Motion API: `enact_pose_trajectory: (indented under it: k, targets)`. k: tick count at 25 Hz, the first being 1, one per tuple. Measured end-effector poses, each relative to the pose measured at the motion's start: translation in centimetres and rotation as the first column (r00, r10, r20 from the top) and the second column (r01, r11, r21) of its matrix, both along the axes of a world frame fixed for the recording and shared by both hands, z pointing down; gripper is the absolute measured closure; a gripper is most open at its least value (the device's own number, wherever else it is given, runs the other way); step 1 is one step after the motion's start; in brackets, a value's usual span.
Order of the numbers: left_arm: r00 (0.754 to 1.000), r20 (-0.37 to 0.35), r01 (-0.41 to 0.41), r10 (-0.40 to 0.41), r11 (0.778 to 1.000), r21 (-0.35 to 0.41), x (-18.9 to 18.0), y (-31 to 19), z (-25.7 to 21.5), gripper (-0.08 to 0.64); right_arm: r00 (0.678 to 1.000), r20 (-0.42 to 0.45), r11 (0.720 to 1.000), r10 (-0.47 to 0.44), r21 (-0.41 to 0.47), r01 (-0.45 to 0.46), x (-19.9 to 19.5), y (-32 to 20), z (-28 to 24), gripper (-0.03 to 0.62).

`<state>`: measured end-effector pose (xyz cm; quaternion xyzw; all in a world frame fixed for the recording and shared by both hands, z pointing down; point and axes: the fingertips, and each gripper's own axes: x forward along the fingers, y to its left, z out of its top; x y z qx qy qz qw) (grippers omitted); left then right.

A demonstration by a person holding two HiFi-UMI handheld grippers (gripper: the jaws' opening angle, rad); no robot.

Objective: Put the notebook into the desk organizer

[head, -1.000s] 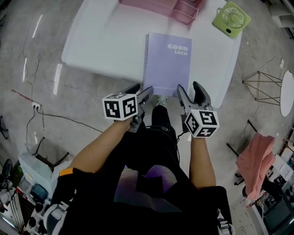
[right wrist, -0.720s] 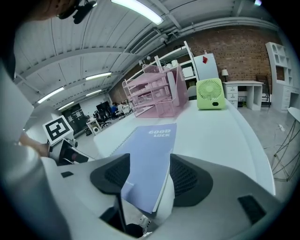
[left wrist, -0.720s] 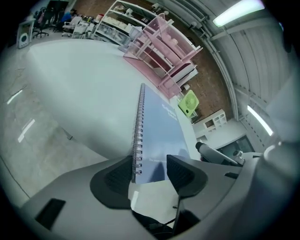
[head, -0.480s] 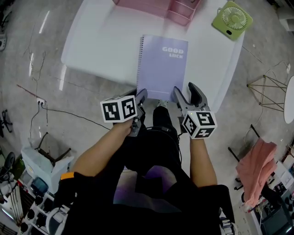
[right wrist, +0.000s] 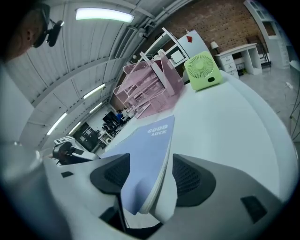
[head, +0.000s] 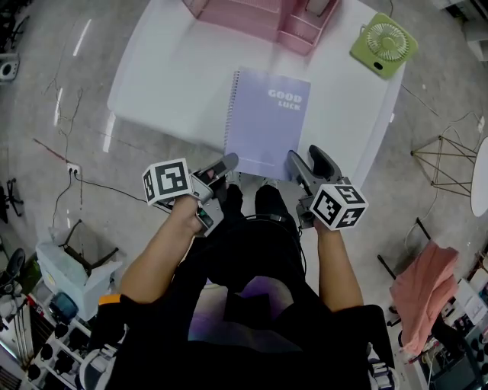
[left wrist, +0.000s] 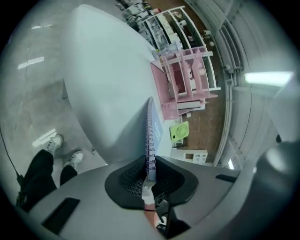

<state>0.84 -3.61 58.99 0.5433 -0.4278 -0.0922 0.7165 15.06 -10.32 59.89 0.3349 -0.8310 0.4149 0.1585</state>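
Observation:
A lavender spiral notebook (head: 267, 122) lies on the white table (head: 168, 68), its near edge at the table's front rim. My left gripper (head: 226, 163) is at its near left corner; its jaws have just been closing and now pinch the spiral edge (left wrist: 150, 140) between the pads, left gripper (left wrist: 150, 176) shut on it. My right gripper (head: 306, 160) is at the near right corner. There the notebook (right wrist: 145, 145) passes between the right gripper's (right wrist: 150, 176) wide-apart pads without being pressed. The pink desk organizer (head: 267, 17) stands at the table's far edge.
A green desk fan (head: 383, 44) stands at the far right corner of the table, right of the organizer. Below the front rim are the person's legs and shoes (left wrist: 54, 143). Cables run over the floor at the left, and a wire-frame stool (head: 442, 156) stands right.
The left gripper has rolled, its marker cube swinging out to the left, and its jaws have closed on the notebook's spiral edge. The right gripper has barely shifted.

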Motion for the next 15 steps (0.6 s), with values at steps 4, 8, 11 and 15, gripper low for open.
enact_pose_trajectory:
  k: [4,8,11,15]
  targets:
    - [0.992,-0.101,0.078,-0.078,0.997,0.0,-0.7,-0.7,-1.7,0.505,0.996,0.084,0.996,0.012,-0.09,-0.004,-0.3,0.6,-0.1,0.303]
    - [0.982,-0.16,0.103,-0.099,0.994,0.021,-0.5,-1.5,-3.3,0.506,0.984,0.173,0.979,0.039,-0.206,-0.002,-1.4,1.6,0.2,0.293]
    - [0.979,-0.178,0.107,-0.101,0.994,0.027,-0.3,-1.7,-4.2,0.506,0.971,0.222,0.955,0.092,-0.297,-0.022,-1.7,2.7,0.8,0.291]
    - [0.975,-0.196,0.11,-0.104,0.994,0.019,-0.6,-1.7,-4.7,0.506,0.938,0.288,0.909,0.191,-0.412,-0.058,-2.2,3.9,1.2,0.291]
